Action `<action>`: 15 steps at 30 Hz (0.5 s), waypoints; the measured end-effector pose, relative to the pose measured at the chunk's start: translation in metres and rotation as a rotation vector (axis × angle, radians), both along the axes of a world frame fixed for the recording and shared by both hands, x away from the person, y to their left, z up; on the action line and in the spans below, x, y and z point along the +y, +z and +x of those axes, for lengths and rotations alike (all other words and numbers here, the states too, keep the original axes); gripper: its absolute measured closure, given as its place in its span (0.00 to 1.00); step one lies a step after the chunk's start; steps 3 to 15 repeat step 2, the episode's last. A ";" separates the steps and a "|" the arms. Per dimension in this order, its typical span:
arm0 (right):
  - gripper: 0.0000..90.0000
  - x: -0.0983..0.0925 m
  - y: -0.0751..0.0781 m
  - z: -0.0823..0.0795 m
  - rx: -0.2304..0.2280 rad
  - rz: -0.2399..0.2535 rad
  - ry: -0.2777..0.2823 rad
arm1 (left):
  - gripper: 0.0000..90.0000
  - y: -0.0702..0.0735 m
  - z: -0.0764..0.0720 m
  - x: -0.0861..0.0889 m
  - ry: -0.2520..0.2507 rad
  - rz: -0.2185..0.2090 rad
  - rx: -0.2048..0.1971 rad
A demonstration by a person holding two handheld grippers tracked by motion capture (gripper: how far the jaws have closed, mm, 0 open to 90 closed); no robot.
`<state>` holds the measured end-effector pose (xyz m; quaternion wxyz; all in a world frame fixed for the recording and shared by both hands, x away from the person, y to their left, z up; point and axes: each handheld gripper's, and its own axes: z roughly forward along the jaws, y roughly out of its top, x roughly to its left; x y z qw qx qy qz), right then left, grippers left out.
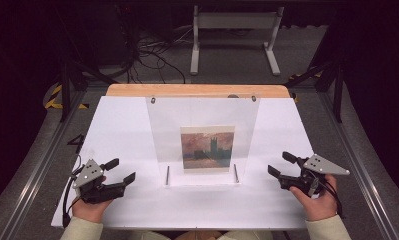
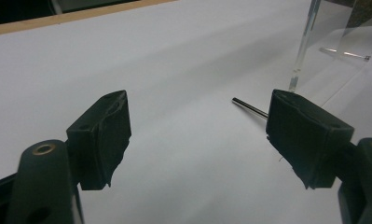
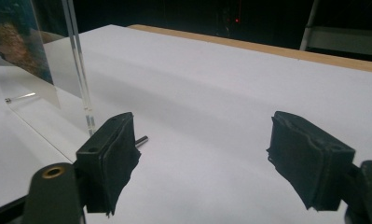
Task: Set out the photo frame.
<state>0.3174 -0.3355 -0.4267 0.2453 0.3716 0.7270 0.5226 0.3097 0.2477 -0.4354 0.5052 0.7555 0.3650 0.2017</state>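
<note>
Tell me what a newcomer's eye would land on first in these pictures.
First, the clear acrylic stand upright at the middle of the white table, with a small painting print of a dusky skyline inside it. Next, the two black tools flanking it: the left hand-held gripper and the right hand-held gripper, both with jaws open and empty, pointing inward toward the stand. Two thin metal pins jut from the stand's base.

light: bright white table (image 1: 127,125), dark surround | shadows: soft | focus: near jaws slightly blurred
</note>
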 end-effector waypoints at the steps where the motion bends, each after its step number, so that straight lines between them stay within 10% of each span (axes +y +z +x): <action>1: 0.25 0.000 0.000 0.000 0.004 0.000 -0.001 | 0.25 0.001 -0.001 -0.001 -0.007 0.004 -0.018; 15: 0.25 0.000 0.000 0.000 0.002 0.000 -0.001 | 0.25 0.002 -0.002 -0.002 -0.014 0.008 -0.027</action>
